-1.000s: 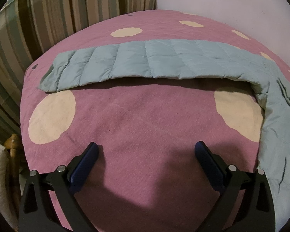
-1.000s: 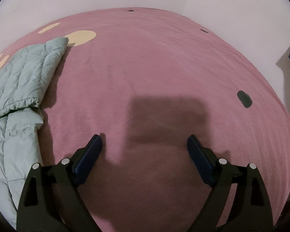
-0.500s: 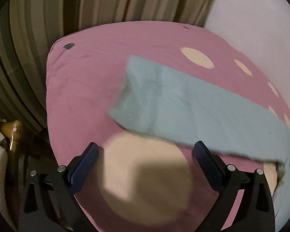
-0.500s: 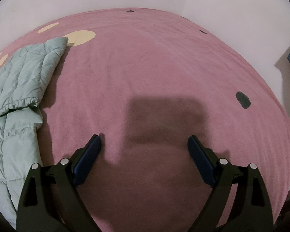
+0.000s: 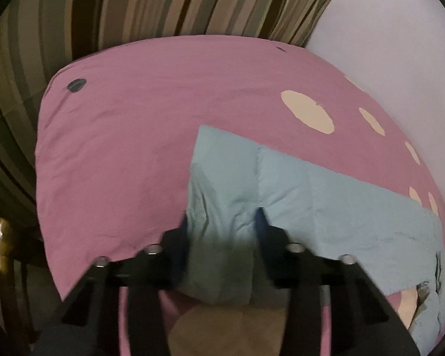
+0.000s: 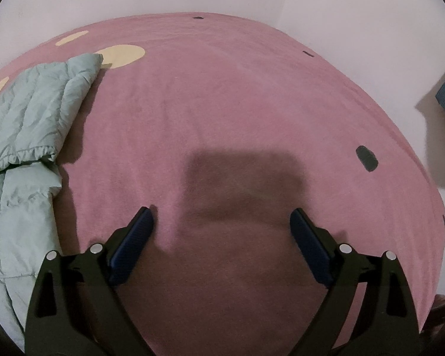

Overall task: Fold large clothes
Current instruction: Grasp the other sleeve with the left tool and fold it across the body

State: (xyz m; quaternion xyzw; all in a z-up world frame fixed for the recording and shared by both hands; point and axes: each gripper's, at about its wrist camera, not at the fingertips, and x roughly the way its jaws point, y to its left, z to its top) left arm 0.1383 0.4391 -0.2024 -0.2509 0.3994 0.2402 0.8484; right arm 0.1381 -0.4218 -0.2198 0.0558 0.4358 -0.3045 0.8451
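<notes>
Garment: a pale blue quilted jacket (image 5: 326, 201) lies spread on a pink bed cover (image 5: 118, 154) with cream spots.
Sleeve: one long sleeve (image 5: 231, 184) runs as a band from the lower right of the left wrist view up toward its centre; its cuff end sits between the fingers.
Long axis: the band slants from lower right to centre, so the free end is the one at the tongs and the body of the jacket lies away to the right.
Left tongs (image 5: 222, 222): have just been closing, and now clench the puffy cuff end; the fabric bunches and creases between the pads.
Right tongs (image 6: 221, 222): spread wide, nothing between them, over bare pink cover in the lower middle of the right wrist view.
Jacket from the right tongs: its body (image 6: 20, 154) fills the left edge of that view, well apart from the fingers.
Nearer hand: the left.
Likely next move: carry the cuff along the band toward the body to fold the sleeve in.
</notes>
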